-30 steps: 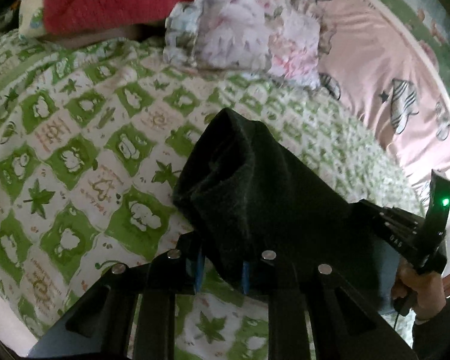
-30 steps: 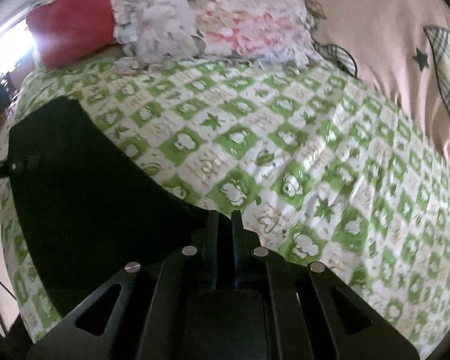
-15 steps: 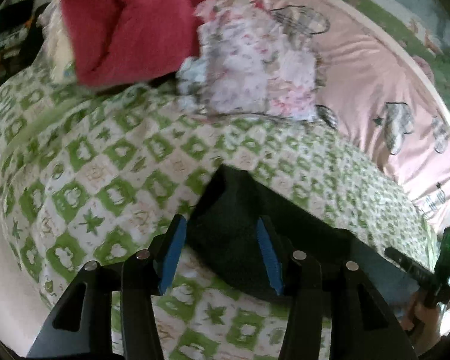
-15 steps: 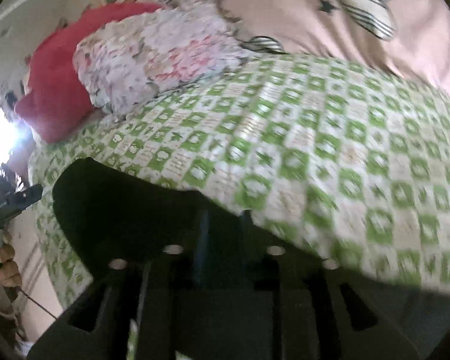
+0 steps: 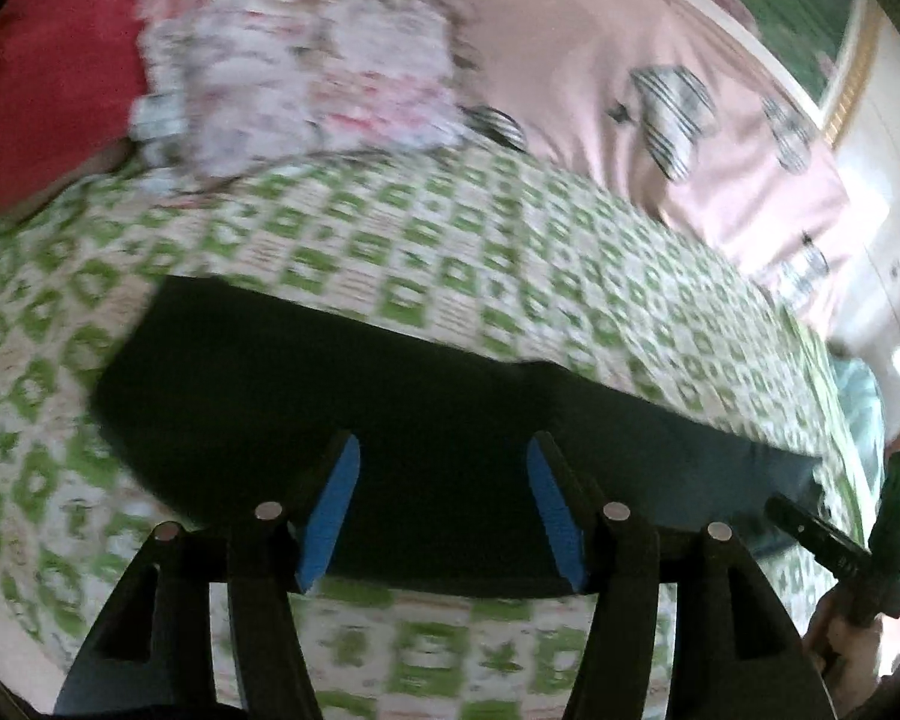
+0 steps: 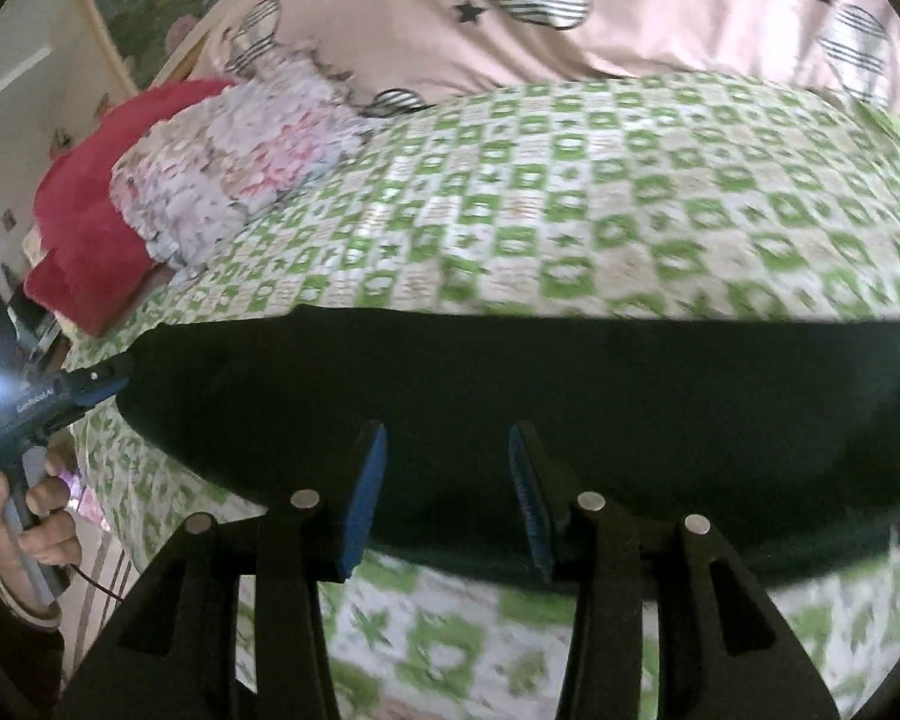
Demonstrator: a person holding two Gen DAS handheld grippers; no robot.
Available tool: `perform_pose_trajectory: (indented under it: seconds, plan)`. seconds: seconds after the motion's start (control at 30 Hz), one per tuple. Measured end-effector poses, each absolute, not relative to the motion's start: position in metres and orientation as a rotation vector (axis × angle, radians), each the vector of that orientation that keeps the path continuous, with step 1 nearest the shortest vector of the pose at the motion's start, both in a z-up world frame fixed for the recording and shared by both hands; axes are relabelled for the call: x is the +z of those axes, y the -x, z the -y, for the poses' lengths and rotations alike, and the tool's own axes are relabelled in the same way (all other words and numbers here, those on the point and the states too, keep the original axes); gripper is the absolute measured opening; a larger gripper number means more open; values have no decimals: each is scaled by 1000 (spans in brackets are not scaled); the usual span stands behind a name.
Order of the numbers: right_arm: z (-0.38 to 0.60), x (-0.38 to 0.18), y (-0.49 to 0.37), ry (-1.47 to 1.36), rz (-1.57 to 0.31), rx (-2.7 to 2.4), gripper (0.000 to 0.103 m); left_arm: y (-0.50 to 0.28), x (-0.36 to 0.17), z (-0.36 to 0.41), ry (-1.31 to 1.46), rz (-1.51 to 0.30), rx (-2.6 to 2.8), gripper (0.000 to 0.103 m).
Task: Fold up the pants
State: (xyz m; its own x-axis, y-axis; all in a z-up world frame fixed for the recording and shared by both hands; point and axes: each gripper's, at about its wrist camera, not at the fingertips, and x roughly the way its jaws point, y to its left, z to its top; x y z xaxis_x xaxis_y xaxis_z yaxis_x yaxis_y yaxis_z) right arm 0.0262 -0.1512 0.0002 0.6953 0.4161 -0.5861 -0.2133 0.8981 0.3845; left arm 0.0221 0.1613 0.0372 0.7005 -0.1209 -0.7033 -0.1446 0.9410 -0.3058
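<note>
With both tools spread wide at the bottom of each frame, your left tool [image 5: 444,510] and right tool [image 6: 447,495] hold nothing; the dark pants [image 5: 390,408] lie folded across mid-frame on the green-checked bed [image 5: 390,240], apparently released to settle flat.

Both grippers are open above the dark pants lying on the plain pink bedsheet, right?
Not quite. The dark pants lie on the green-and-white checked bedsheet, as the right wrist view shows. Left gripper and right gripper are indeed open above them.
</note>
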Motion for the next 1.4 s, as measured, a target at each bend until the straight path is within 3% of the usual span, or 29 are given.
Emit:
perform_pose_trajectory:
  seconds: [0.37, 0.8, 1.27, 1.33, 1.37, 1.4]
  plan:
    - [219, -26, 20, -445, -723, 190, 47, -54, 39, -74, 210, -869, -147, 67]
    - [296, -39, 45, -648, -675, -11, 60, -95, 56, 26, 34, -904, -343, 71]
    - [339, -63, 31, -934, -608, -46, 61, -148, 46, 134, -124, -1009, -619, 73]
    - [340, -65, 25, -942, -595, -41, 49, -154, 44, 148, -160, -1017, -645, 73]
    - [340, -65, 23, -933, -599, -48, 24, -158, 42, 156, -176, -1024, -660, 73]
    - [341, -67, 21, -931, -607, -57, 15, -161, 40, 165, -192, -1034, -682, 73]
